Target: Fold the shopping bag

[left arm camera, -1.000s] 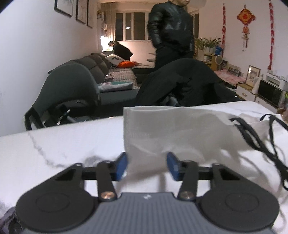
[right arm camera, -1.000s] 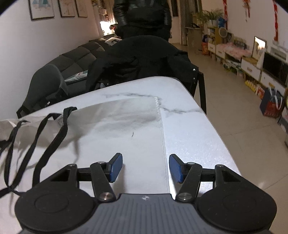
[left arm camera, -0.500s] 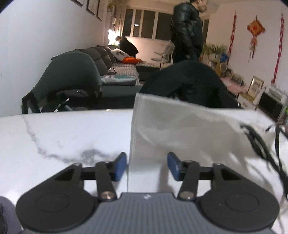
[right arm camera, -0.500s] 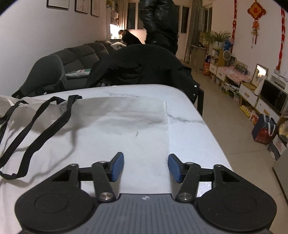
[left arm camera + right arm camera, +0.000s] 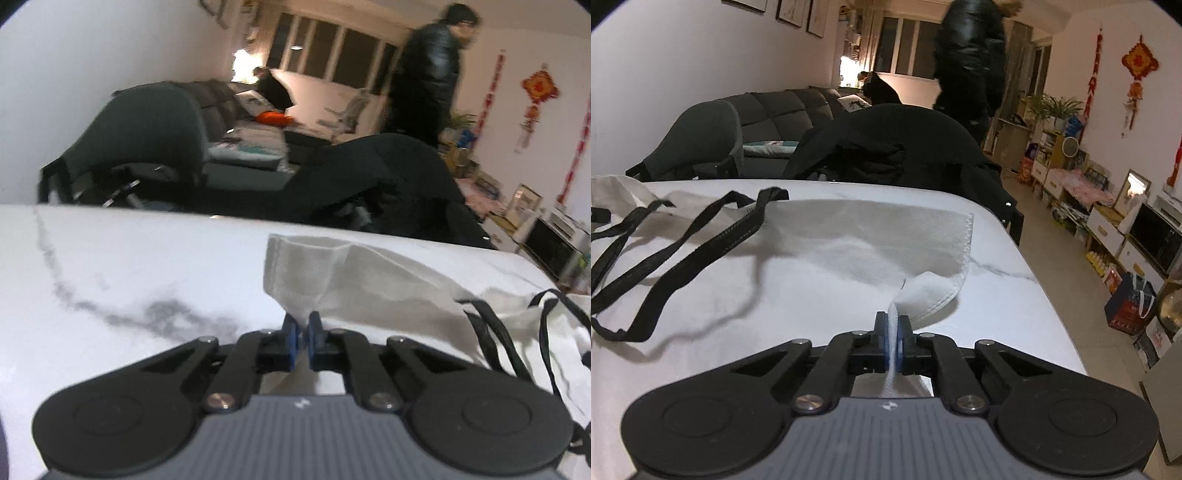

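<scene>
**Both tongs pinching the near corners of a soft fabric bag**

The white shopping bag (image 5: 849,243) lies spread on the marble table (image 5: 129,258), its black handles (image 5: 683,236) trailing loose toward 9 o'clock in the right wrist view. The right tongs (image 5: 894,334) are closed on the near corner at 6 o'clock, a thin ridge of cloth standing between the blue pads. The left tongs (image 5: 301,334) likewise clamp the bag's opposite near corner, which rises in a crumpled peak toward 12 o'clock. The material appears light, limp and non-woven: it drapes and wrinkles instead of holding shape, so it will likely sag between the two holds. Corners and stitched hems offer the firmest purchase; the handles may drag or snag during the fold.
</scene>
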Motion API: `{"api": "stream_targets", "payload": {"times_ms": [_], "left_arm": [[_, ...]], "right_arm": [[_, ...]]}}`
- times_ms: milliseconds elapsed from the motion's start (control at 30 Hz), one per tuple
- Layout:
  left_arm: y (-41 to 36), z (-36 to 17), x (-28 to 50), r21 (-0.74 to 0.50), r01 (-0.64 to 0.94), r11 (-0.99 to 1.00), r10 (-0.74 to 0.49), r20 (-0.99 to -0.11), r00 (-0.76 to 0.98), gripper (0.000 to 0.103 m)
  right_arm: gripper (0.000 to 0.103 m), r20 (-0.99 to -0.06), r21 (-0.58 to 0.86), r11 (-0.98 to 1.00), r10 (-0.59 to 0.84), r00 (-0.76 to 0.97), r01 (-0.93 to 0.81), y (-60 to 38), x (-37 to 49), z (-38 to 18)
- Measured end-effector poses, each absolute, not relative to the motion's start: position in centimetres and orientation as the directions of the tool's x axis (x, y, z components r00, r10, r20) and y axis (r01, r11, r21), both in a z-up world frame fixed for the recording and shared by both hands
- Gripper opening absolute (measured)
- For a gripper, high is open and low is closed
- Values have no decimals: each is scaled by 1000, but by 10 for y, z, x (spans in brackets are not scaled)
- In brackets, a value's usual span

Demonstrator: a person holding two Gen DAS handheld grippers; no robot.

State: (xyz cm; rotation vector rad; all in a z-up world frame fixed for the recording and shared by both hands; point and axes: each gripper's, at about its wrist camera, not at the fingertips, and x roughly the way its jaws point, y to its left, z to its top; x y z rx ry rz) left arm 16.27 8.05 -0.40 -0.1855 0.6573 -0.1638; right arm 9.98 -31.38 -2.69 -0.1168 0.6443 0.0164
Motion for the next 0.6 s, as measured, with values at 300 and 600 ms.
{"api": "stream_targets", "payload": {"times_ms": [300,600], "left_arm": [[84,17,136,-86,-61,994,-10,-655,756,4],[88,23,103,-9,-44,999,28,-640,768,63]], "right_arm": [[5,-609,-101,989,27,792,-111,-291,106,-25],[11,-630,-8,991,101,770,-136,-278,109,-11]]}}
